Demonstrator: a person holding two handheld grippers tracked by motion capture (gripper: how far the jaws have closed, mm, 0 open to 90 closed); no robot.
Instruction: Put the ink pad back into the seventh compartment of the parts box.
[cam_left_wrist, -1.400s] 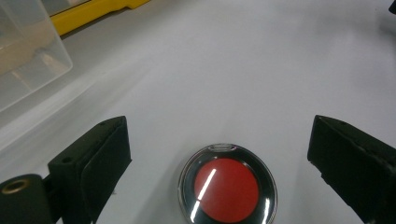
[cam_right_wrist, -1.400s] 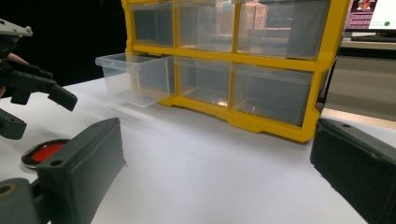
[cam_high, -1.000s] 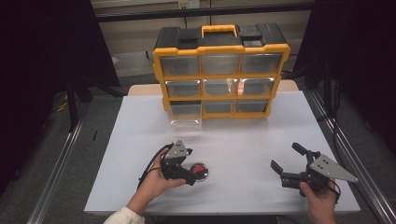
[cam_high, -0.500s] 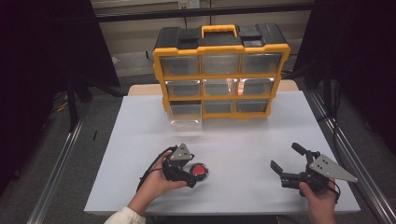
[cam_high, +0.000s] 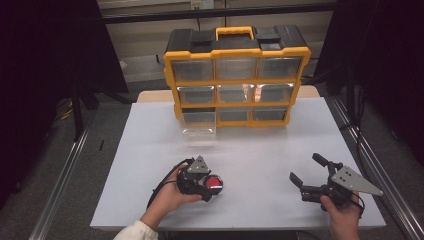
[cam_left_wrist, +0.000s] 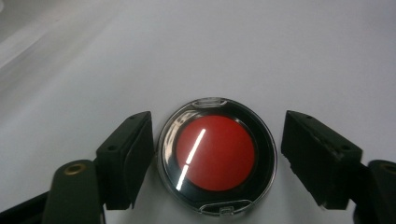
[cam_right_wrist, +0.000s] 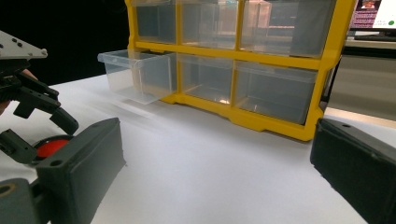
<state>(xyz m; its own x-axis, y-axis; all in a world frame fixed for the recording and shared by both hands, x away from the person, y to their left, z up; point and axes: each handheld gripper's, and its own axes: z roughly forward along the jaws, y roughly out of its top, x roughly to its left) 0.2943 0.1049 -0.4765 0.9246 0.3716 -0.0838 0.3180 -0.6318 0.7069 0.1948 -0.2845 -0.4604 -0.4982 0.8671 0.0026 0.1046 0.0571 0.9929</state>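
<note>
White table (cam_high: 260, 150) spread across the middle of the scene. At its far edge, a yellow drawer cabinet (cam_high: 236, 75) with a black top and clear drawers; lower-left drawer (cam_high: 198, 122) pulled out toward the near side. At near left, left gripper (cam_high: 210, 186) tipped down over a round red compact (cam_high: 214, 183) lying flat on the table. Jaws just closing, standing either side of the compact: one pad just beside its rim, the other with a clear gap, nothing clamped. At near right, right gripper (cam_high: 307, 175) held above the table, well apart from the compact, jaws spread wide with nothing between them, aimed toward the cabinet.
</note>
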